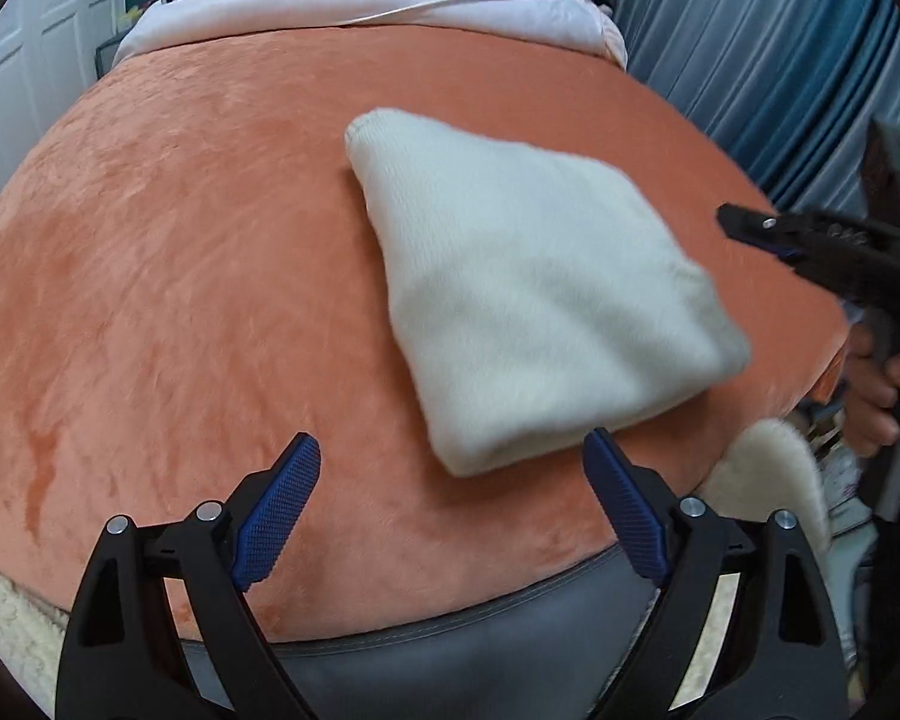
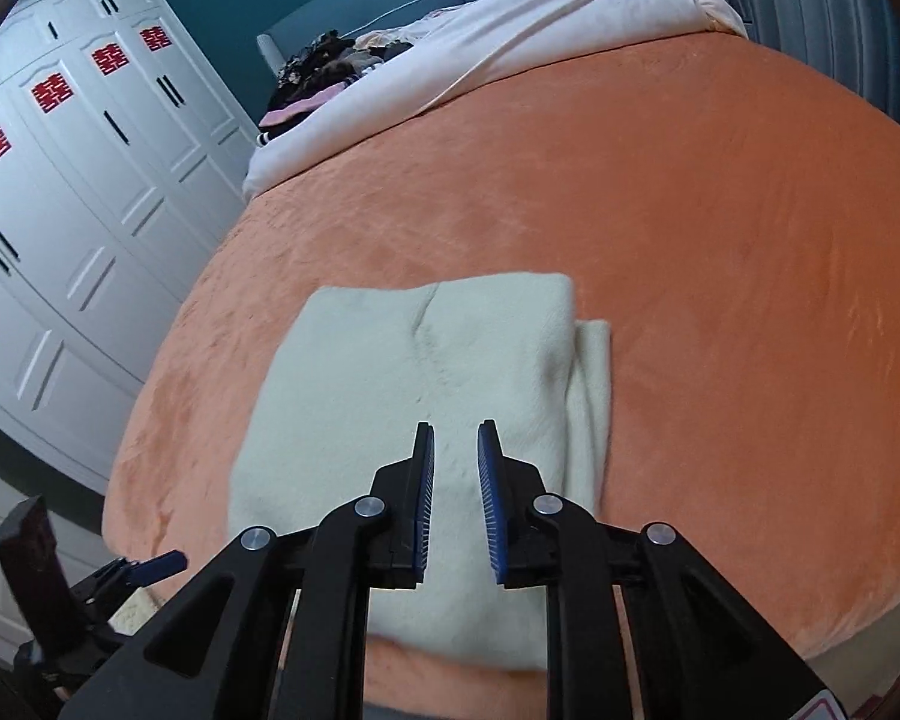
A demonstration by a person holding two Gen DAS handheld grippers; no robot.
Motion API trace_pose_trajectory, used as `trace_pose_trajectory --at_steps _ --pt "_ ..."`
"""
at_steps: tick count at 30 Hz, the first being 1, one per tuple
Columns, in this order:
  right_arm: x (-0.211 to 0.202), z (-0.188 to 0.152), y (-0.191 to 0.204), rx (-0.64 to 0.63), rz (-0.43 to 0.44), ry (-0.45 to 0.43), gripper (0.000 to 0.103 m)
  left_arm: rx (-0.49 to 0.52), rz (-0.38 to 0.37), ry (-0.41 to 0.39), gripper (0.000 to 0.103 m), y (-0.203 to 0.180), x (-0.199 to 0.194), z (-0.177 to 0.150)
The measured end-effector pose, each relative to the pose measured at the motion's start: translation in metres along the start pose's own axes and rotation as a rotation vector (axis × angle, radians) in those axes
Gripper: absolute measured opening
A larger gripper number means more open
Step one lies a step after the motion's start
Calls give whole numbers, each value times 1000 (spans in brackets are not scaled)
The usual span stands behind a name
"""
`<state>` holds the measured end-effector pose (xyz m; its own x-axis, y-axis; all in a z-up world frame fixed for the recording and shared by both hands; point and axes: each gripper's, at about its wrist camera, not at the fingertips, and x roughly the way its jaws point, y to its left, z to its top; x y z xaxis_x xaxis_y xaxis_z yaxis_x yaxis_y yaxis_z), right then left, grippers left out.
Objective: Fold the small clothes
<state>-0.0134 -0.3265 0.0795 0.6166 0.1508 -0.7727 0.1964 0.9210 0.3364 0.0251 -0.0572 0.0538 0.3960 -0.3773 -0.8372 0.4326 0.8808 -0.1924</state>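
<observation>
**Folded cream garment on the orange bed**

Blue pads (image 1: 276,516) of the left hand-held gripper (image 1: 453,450) stand wide apart, empty, beside the folded cream garment (image 1: 528,294) on the orange blanket (image 1: 180,270). Right view: the right hand-held gripper (image 2: 455,438), narrowly parted, holds nothing above the garment; red paper characters (image 2: 48,93) mark the wardrobe doors, too blurred to read.

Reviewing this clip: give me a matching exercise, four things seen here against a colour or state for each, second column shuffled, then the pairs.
Column one:
1. folded garment
2. blanket
3. left hand-held gripper
4. wardrobe doors

Column two:
A. white, with red paper emblems
B. orange, spread over the bed
C. cream, lying folded on the blanket
D. jaws wide apart, nothing between them

Pairs: 1-C, 2-B, 3-D, 4-A
</observation>
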Motion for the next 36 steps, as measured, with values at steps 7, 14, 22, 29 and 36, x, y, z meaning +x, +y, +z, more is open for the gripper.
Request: trace_pose_trajectory --at_steps 7,14,22,29,36 --pt "43 -38 -28 58 -124 104 9 17 180 111 65 12 57 -2" --pt "4 -14 -20 50 -114 19 65 41 96 64 74 7 8 4" --pt "51 6 -36 132 -63 111 78 -219 -155 -50 94 29 24 85" --pt "91 0 -46 227 52 155 84 -176 -85 63 96 8 102 109" --pt "106 0 -45 280 100 147 83 -185 -6 98 98 -8 116 119"
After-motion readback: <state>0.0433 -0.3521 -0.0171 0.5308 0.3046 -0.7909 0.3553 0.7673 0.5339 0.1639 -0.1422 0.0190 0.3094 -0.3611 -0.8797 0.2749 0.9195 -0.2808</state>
